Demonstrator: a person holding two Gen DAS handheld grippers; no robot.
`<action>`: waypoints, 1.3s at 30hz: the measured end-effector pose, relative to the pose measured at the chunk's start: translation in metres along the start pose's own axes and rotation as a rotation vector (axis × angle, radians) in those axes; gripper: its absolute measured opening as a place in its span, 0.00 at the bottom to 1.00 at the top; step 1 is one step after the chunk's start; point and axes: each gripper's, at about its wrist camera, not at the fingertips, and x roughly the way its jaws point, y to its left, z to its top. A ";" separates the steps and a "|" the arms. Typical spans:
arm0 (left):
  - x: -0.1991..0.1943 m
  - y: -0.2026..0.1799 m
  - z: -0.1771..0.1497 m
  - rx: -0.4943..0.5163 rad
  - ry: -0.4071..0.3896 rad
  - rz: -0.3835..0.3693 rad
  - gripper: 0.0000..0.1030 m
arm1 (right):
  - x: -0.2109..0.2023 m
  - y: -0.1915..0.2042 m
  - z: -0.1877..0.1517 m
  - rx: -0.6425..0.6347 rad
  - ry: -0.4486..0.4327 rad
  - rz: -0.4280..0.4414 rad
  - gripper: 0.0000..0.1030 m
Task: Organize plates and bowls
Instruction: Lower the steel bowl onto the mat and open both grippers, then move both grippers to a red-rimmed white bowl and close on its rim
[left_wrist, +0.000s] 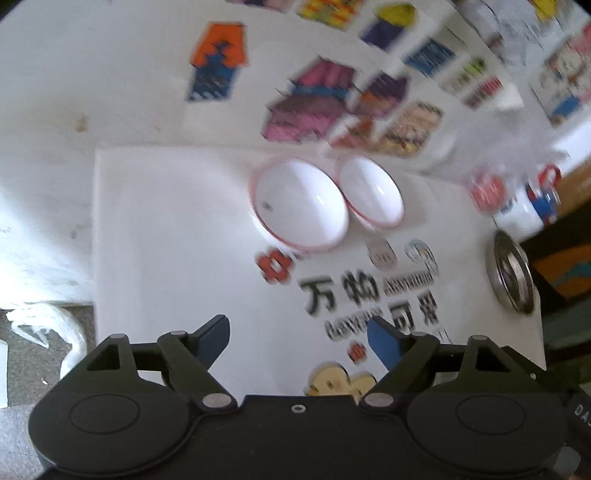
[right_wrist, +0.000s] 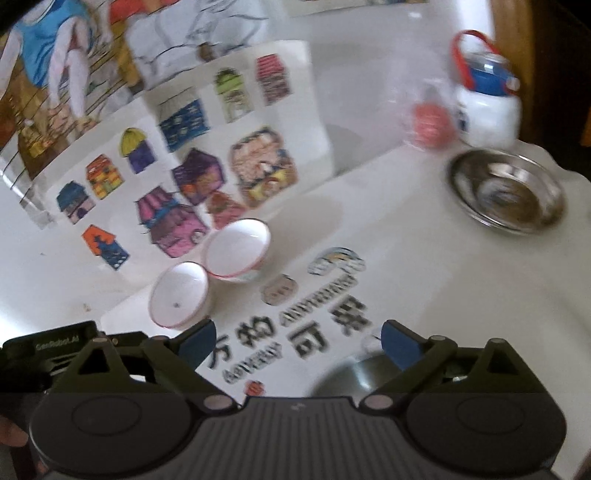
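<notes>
The left gripper (left_wrist: 298, 338) hangs above the near part of the white tabletop (left_wrist: 177, 258), its blue-padded fingers spread wide with nothing between them. The right gripper (right_wrist: 298, 341) is likewise spread wide and holds nothing; printed lettering (right_wrist: 291, 339) on the table covering shows through the gap. Two white bowls with thin red rims sit side by side toward the far edge of the tabletop, rims touching or nearly so; motion blur prevents a firmer reading. The bowl with a dark speck inside (left_wrist: 300, 206) (right_wrist: 181, 295) lies nearer the far left corner; the second bowl (left_wrist: 369, 192) (right_wrist: 238, 251) stands just beside it. Both are upright and empty. A stainless steel dish (left_wrist: 511, 271) (right_wrist: 508, 192) rests near the right edge of the tabletop, well apart from the two bowls. Beyond it, at the far right corner, stands a white container with a blue top and red handle (right_wrist: 485, 99) (left_wrist: 528, 206), with a blurred red item (right_wrist: 428, 123) just beside it. Sheets printed with colourful houses (left_wrist: 314, 99) (right_wrist: 184, 162) cover the surface behind the far edge.
</notes>
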 end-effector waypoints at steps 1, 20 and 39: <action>-0.001 0.004 0.004 -0.003 -0.009 0.006 0.85 | 0.005 0.007 0.004 -0.012 0.001 0.009 0.97; 0.017 0.049 0.082 0.080 -0.046 0.087 0.96 | 0.090 0.076 0.013 -0.031 0.080 0.035 0.91; 0.052 0.045 0.098 0.157 0.027 0.062 0.95 | 0.128 0.071 0.019 -0.025 0.127 -0.008 0.63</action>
